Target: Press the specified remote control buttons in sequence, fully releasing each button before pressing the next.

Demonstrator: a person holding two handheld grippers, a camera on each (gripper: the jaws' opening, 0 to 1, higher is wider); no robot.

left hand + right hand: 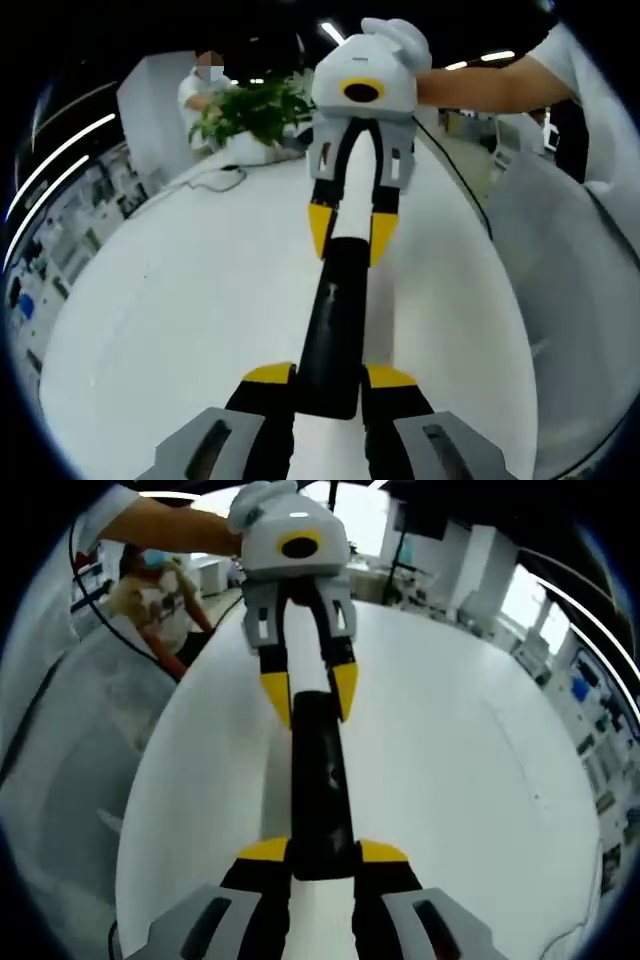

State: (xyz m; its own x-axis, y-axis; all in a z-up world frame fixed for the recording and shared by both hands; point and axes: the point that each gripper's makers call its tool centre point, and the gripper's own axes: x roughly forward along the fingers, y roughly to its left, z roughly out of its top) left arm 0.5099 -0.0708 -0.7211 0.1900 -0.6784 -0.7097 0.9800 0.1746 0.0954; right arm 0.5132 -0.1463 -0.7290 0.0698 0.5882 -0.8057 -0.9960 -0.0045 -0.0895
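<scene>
- Left gripper view, centre: the remote control (335, 320) runs up the frame over the white table (180, 320).
- Lower centre: the left gripper (330, 380) pinches the remote's near end.
- Upper centre: the right gripper (350, 228) pinches its far end.
- Upper left: a potted plant (255, 110).
- Right gripper view: the same remote control (322, 780), held at both ends, right gripper (324, 858) below, left gripper (310, 695) above.

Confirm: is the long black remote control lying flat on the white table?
No, both yellow-tipped grippers clamp the remote control above the table.
</scene>
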